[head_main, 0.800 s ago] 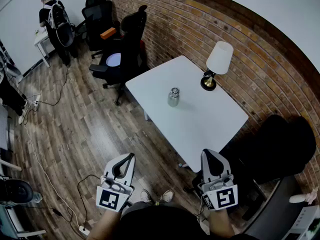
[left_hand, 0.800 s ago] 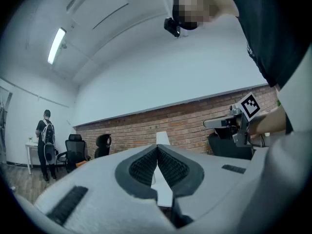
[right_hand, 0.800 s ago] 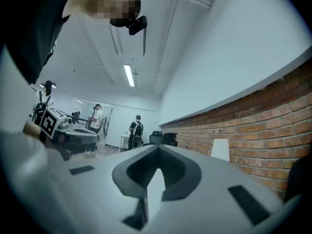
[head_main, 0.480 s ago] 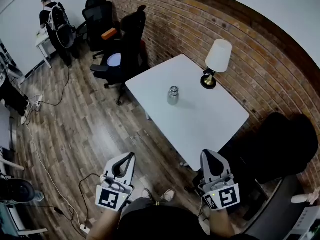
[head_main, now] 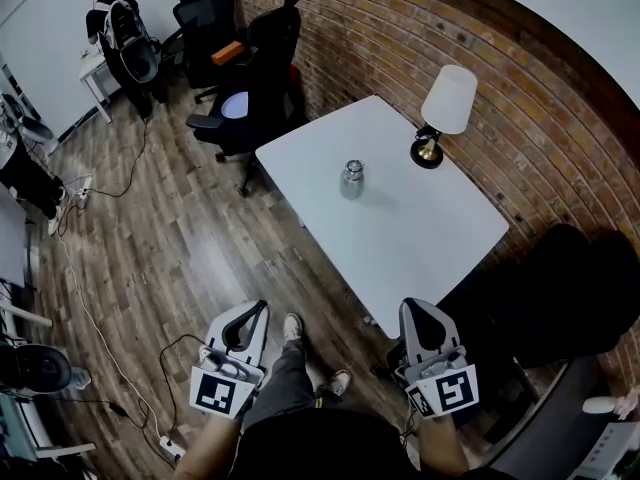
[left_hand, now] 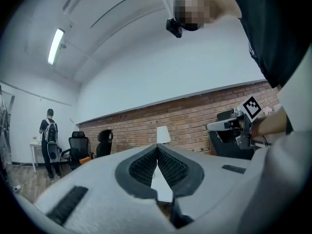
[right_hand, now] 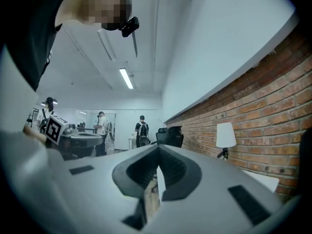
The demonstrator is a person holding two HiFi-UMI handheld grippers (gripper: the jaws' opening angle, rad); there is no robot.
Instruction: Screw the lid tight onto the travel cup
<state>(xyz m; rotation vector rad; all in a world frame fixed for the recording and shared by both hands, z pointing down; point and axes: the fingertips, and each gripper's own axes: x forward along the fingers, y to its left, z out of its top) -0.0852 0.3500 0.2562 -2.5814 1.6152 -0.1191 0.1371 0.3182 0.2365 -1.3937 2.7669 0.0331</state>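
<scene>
A small steel travel cup (head_main: 351, 179) with its lid on top stands upright near the middle of the white table (head_main: 420, 238). Both grippers are held low, close to the person's body and well short of the table. My left gripper (head_main: 259, 309) is shut and empty over the wood floor. My right gripper (head_main: 413, 307) is also shut and empty, near the table's near corner. In the left gripper view the jaws (left_hand: 157, 147) meet at the tips; in the right gripper view the jaws (right_hand: 158, 150) are likewise closed. The cup does not show in either gripper view.
A lamp (head_main: 440, 113) with a white shade stands on the table by the brick wall. Black office chairs (head_main: 255, 88) sit beyond the table's far end. Cables (head_main: 100, 298) trail over the floor at left. A person (head_main: 115, 23) stands at a far desk. A dark seat (head_main: 560, 288) is at right.
The head view has shifted slightly, so the table and cup sit a little higher and to the right. A leg has stepped forward between the grippers. Both grippers stay shut.
</scene>
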